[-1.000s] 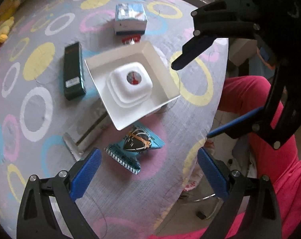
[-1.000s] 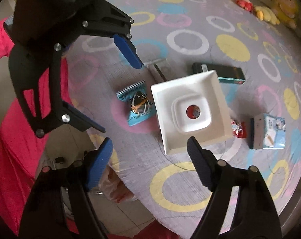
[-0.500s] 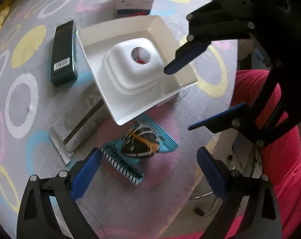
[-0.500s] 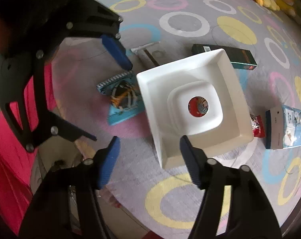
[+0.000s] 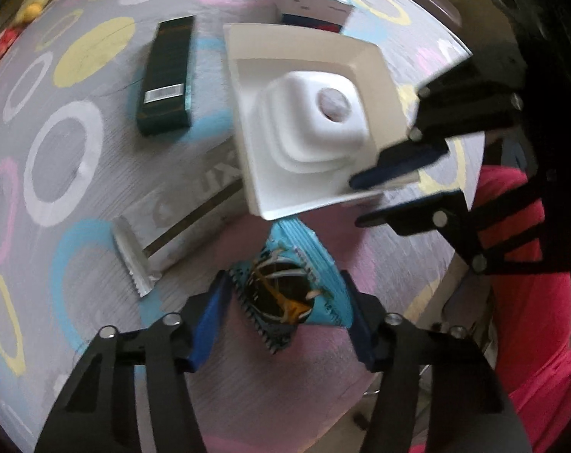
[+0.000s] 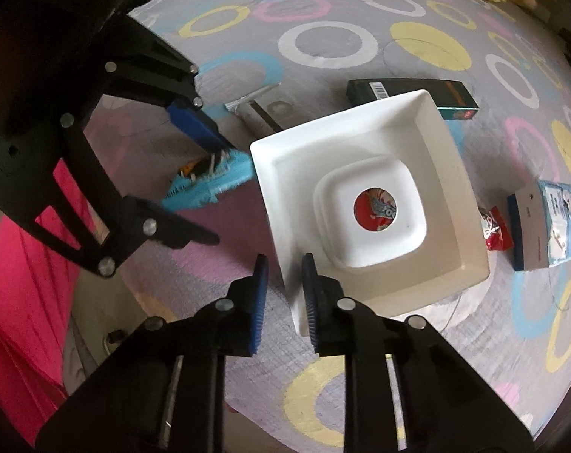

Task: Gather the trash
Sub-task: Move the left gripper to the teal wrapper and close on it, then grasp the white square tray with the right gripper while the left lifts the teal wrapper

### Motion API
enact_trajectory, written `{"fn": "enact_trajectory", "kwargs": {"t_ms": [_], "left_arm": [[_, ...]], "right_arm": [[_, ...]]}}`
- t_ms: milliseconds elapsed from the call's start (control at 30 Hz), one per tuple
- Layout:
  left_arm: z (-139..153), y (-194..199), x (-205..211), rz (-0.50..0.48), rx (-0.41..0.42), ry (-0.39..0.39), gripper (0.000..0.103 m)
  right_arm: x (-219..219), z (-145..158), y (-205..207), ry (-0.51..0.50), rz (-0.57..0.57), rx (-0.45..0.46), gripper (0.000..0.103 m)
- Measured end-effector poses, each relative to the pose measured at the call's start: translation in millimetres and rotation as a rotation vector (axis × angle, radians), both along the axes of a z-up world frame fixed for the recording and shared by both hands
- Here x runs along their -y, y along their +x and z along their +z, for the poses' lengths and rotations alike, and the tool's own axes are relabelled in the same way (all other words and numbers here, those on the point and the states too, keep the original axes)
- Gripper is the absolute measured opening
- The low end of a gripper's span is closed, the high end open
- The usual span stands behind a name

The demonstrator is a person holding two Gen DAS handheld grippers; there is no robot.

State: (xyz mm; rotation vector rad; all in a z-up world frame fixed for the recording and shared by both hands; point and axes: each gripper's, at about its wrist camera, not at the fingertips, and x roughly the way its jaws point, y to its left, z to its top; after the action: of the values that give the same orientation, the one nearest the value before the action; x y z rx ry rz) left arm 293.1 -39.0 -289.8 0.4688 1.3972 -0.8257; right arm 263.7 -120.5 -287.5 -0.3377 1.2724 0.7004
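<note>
The left claw (image 5: 285, 302) is narrowed around a crumpled light-blue snack wrapper with a dark oval print (image 5: 289, 287), its blue pads just beside or touching the wrapper's two sides; whether they press it I cannot tell. The wrapper lies on the desk (image 5: 77, 196), covered with a grey cloth printed with coloured rings, its long axis running from 11 to 5 o'clock and its serrated edge at 7 o'clock. Its print is too blurred to read.

The right claw (image 6: 283, 294) is nearly closed, its pads on either side of the near rim of a white square tray with a raised centre and a round hole (image 6: 429, 173).

At 10 o'clock from the wrapper lies a flat silver foil sachet (image 5: 164, 234), long axis from 7 to 1 o'clock, with large pale letters that look like "XI". Beyond it lies a dark green carton with a barcode label (image 5: 166, 75), long axis roughly 12 to 6. A blue-and-white box (image 6: 546, 226) sits at 3 o'clock of the tray, with a small red wrapper (image 6: 495, 228) between them.
</note>
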Motion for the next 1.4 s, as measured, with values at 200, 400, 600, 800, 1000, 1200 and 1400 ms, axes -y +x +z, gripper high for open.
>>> {"fn": "enact_trajectory", "kwargs": {"t_ms": [200,400,600,800,1000,1200,1400], "left_arm": [[-0.7,7.9,-16.9,0.139,-0.019,-0.015,0.035],[4.7,5.2,-27.4,0.212,-0.004,0.005,0.033],[14.4,-11.1,-29.1,0.269,0.012,0.020,0.029],[34.3,-24.3,-41.0,0.313,0.040,0.021,0.029],[54.7,-21.7,-43.9,0.377,0.039,0.025,0.029],[84.5,-28.1,-59.9,0.430,0.060,0.013,0.029],[119.6,-43.3,-59.9,0.439,0.114,-0.013,0.029]], "right_arm": [[1.4,2.0,-3.3,-0.012,-0.058,0.006,0.011],[-1.4,6.3,-11.5,-0.011,-0.105,0.011,0.007],[-1.8,23.3,-17.9,0.012,-0.173,0.032,0.002],[17.8,46.2,-16.7,0.073,-0.314,0.032,0.002],[41.5,84.2,-20.6,0.122,-0.415,0.106,0.002],[57.3,117.3,-33.8,0.139,-0.474,0.165,0.002],[55.9,146.8,-64.4,0.186,-0.481,0.206,0.002]]}}
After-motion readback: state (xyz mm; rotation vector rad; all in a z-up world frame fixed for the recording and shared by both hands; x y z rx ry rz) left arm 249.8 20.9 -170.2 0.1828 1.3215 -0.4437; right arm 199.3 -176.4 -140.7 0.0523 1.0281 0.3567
